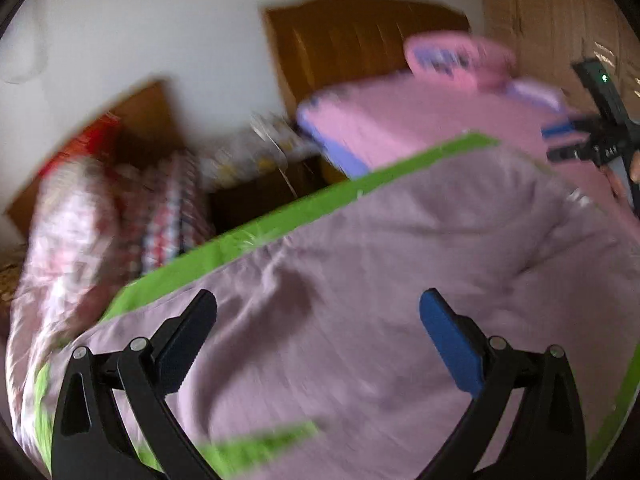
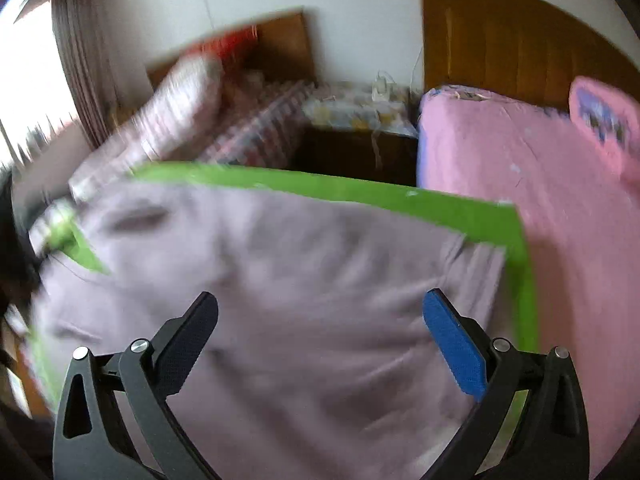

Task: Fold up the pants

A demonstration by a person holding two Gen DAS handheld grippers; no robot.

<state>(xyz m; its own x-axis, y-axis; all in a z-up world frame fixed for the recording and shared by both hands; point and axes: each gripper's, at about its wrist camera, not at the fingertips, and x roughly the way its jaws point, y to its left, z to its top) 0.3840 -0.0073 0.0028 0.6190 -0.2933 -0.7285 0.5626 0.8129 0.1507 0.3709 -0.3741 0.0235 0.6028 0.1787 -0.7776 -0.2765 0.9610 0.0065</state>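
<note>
Mauve pants lie spread and wrinkled over a green mat on a bed. My left gripper is open and empty, its fingers wide apart just above the cloth. My right gripper is also open and empty above the pants, near the mat's right corner. The right gripper also shows in the left wrist view at the far right edge, over the pants' far end. Both views are blurred by motion.
A pink bedsheet with a pink pillow lies beyond the mat. A dark nightstand with clutter stands between this bed and a second bed with checked bedding. Wooden headboards line the wall.
</note>
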